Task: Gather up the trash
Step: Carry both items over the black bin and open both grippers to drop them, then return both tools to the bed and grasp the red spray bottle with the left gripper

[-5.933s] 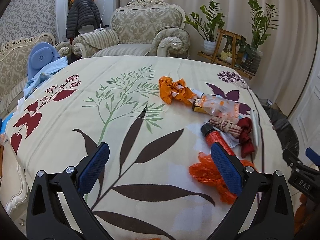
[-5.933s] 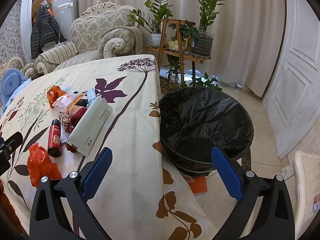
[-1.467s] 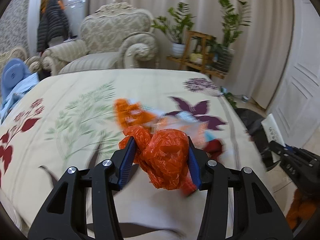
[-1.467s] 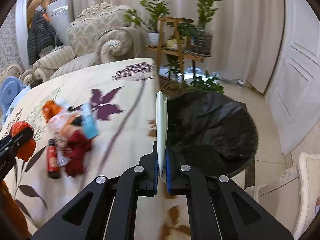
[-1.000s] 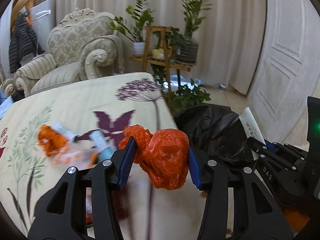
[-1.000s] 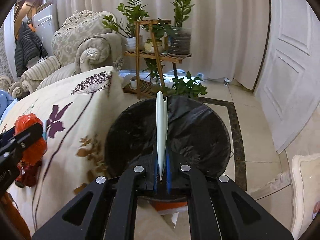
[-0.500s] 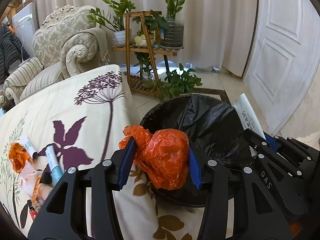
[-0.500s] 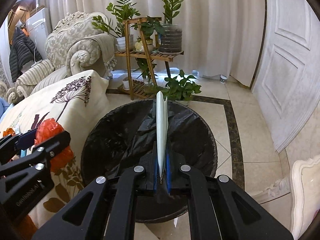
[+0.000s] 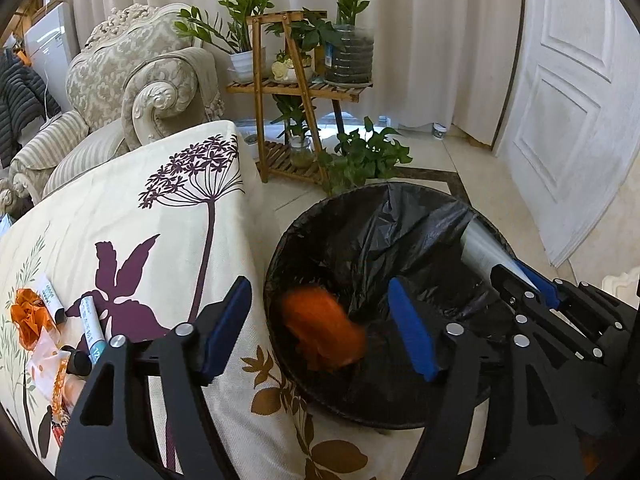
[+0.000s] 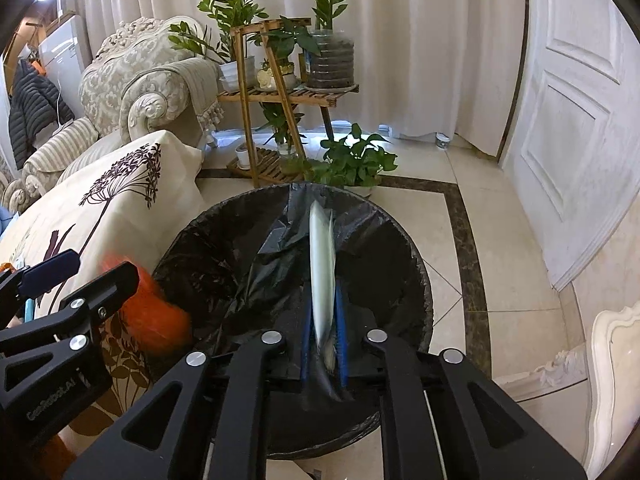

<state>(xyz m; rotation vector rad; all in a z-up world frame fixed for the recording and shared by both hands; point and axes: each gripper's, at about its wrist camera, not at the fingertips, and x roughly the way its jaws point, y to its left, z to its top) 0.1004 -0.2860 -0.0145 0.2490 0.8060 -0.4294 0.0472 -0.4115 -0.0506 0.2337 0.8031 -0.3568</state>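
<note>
Hovering above the black-lined trash bin [image 9: 400,224], the left gripper [image 9: 324,328] has its blue-padded jaws spread and opening, with nothing pressed between the pads; the crumpled orange plastic bag [image 9: 324,334] shows as a blur below and between them, free of both pads, over the bin's near-left inner side. Just to the right over the same bin, the right gripper [image 10: 323,336] points down into the liner, its jaws narrow and opening, and the flat white packet [image 10: 322,268] stands upright and blurred between the blue pads; whether the pads touch it cannot be told. From the right wrist view the orange bag [image 10: 150,320] appears at the bin's left rim [image 10: 416,264], beside the left gripper's black arm. Left of the bin, touching its side, hangs the floral cloth of the worktop [image 9: 132,216], and on that worktop, well apart from the bin, lie an orange wrapper [image 9: 28,316], a white tube [image 9: 90,330] and other small litter. Beyond the bin a leafy floor plant [image 9: 360,156] sits on the tiles, then a wooden plant stand [image 9: 296,92] with pots, a pale armchair [image 9: 136,76] to its left, white curtains and a white door [image 9: 576,100] to the bin's far right.
</note>
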